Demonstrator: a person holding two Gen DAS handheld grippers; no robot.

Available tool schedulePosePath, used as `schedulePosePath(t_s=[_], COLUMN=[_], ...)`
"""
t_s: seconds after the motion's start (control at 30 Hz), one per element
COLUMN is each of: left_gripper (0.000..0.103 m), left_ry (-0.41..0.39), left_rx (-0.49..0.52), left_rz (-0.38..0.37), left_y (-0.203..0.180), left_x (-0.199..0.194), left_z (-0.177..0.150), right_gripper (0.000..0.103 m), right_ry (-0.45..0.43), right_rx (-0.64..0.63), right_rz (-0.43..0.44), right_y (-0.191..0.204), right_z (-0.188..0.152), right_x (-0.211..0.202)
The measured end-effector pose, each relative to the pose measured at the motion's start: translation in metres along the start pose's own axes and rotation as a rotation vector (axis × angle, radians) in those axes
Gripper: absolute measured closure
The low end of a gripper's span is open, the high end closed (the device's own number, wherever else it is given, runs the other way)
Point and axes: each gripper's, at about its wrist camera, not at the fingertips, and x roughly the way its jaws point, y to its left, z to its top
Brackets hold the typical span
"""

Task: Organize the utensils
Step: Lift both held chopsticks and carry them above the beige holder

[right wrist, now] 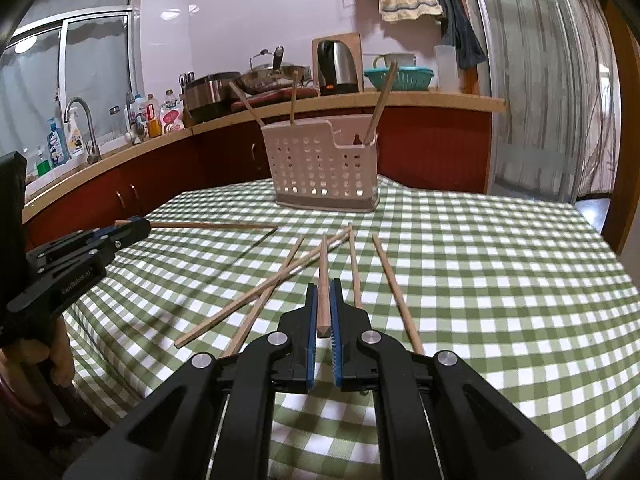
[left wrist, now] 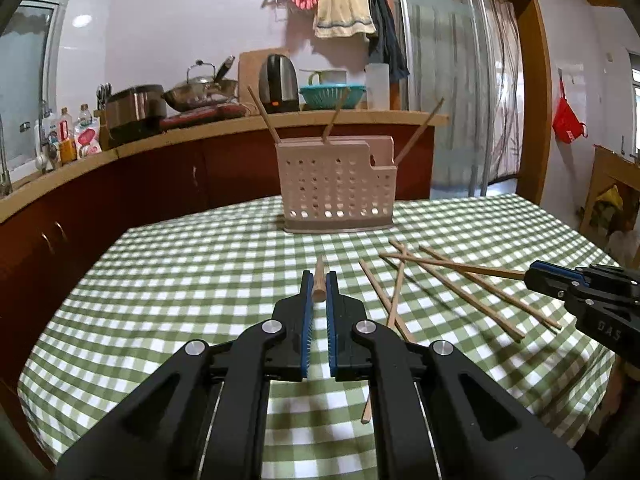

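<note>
Jaws of left gripper point(left wrist: 319, 280) & right gripper point(right wrist: 324, 292) each pinch a chopstick point(left wrist: 319, 282) lengthwise, above table point(left wrist: 180, 280).

A home kitchen: counter point(right wrist: 400, 100) with kettle point(right wrist: 337, 66), wok point(right wrist: 272, 78), sink tap point(right wrist: 82, 120); probably dish soap bottles point(right wrist: 56, 144).

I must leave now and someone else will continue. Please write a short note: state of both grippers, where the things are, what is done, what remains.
Left gripper: shut on one chopstick, lifted off the table.
Right gripper: shut on another chopstick.
Holder stands at the far side of the checked table.
Done: three chopsticks stand in the holder.
Left: drop in both held ones, then the four loose chopsticks on the cloth.
</note>
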Motion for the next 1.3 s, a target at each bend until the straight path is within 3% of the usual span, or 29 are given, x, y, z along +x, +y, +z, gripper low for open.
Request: schedulePosePath(t_s=[0.33,0.67,1.3], left_gripper=[0.096,0.096,0.096], left_ry=[-0.061,-0.065,-0.076], left_rx=[-0.023,-0.069,-0.075], left_rz=[0.039,0.03,-0.003], left_y=[0.015,0.034,0.057], left_x=[-0.018,-0.019,0.03], left_z=[0.027,0.052,0.099], right_gripper=[0.096,0.096,0.096], right_ry=[-0.074,-0.12,-0.143], right_rx=[-0.027,-0.039,-0.086], right_rz=[-0.001,0.022,0.047], right_y=[0.003,0.005,0.005], right_z=[0.025,0.057,0.119], right_x=[-0.013,-0.021,0.028])
